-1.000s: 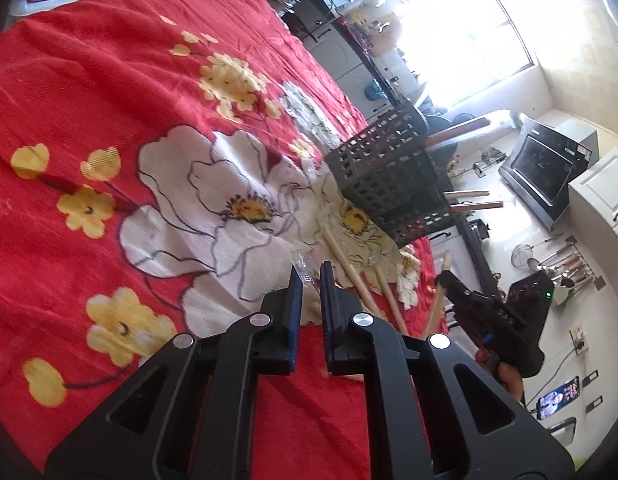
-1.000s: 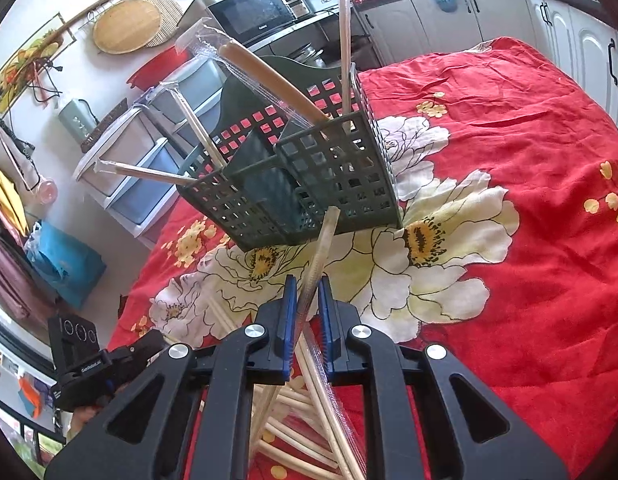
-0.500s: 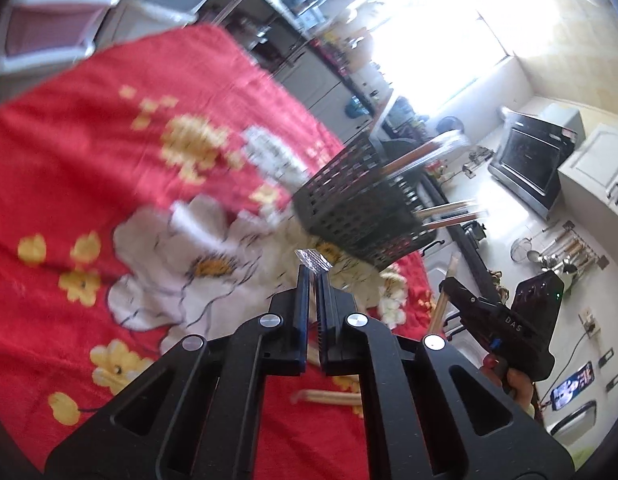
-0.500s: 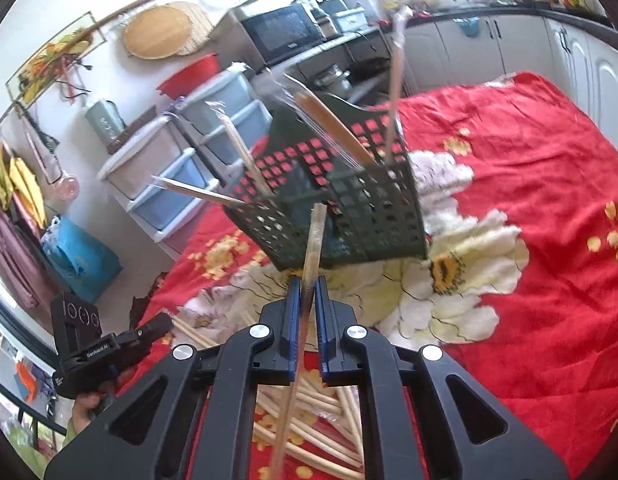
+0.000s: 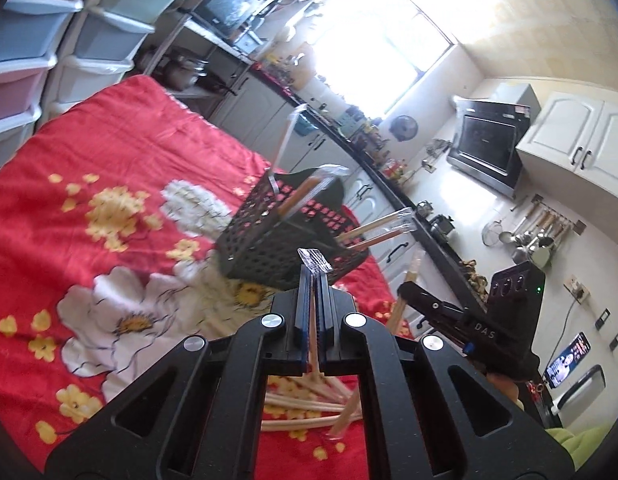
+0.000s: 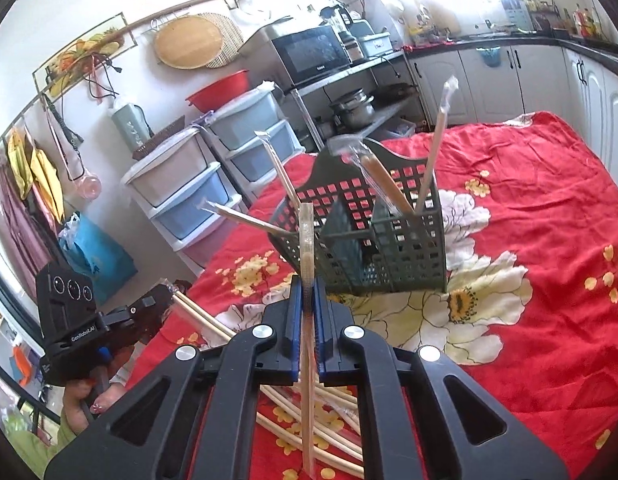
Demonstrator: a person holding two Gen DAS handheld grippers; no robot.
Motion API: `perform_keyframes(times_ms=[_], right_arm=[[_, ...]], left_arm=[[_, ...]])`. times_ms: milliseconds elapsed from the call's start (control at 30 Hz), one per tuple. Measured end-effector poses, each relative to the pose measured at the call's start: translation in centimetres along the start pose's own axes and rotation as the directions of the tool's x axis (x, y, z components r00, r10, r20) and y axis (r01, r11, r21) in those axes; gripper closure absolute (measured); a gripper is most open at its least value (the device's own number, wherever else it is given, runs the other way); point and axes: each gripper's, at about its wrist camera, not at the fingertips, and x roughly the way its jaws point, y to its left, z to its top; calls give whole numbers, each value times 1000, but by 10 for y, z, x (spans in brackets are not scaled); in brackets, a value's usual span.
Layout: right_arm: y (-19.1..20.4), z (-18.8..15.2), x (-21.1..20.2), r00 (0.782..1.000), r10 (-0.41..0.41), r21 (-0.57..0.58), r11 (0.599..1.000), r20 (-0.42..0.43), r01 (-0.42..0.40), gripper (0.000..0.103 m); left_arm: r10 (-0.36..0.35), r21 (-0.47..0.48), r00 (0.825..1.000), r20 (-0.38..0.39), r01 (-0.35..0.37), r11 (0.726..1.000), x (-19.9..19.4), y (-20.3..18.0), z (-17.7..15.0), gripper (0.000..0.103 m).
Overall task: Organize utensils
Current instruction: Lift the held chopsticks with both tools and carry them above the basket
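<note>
A dark lattice utensil basket (image 5: 285,236) (image 6: 373,236) stands on the red floral cloth (image 5: 121,152) with several wrapped chopsticks leaning out of it. My left gripper (image 5: 314,280) is shut on a wrapped chopstick whose clear wrapper tip (image 5: 315,258) sticks up past the fingers, in front of the basket. My right gripper (image 6: 307,284) is shut on a pale wooden chopstick (image 6: 306,236) that stands nearly upright before the basket. Loose chopsticks (image 6: 309,404) (image 5: 305,412) lie in a pile on the cloth under both grippers. Each gripper appears in the other's view: the right gripper (image 5: 405,292), the left gripper (image 6: 161,296).
Stacked plastic drawers (image 6: 189,192) and a shelf with a microwave (image 6: 313,52) stand beyond the cloth's far edge. White cabinets under a dark counter (image 6: 509,76) run along the far right. A hand (image 6: 97,396) grips the left tool.
Both grippers have risen off the cloth, each lifting its chopstick out of the pile. The left view has rolled, and the basket now sits closer to centre in both views.
</note>
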Motion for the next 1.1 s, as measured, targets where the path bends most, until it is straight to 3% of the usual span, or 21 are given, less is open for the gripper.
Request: perform_keyframes(times_ms=[1100], right_arm=[[23,55,-36,981,0,-82,996,194,16,97]], left_arm=[[-141,199,988,65,125,972,24,-97,61,103]])
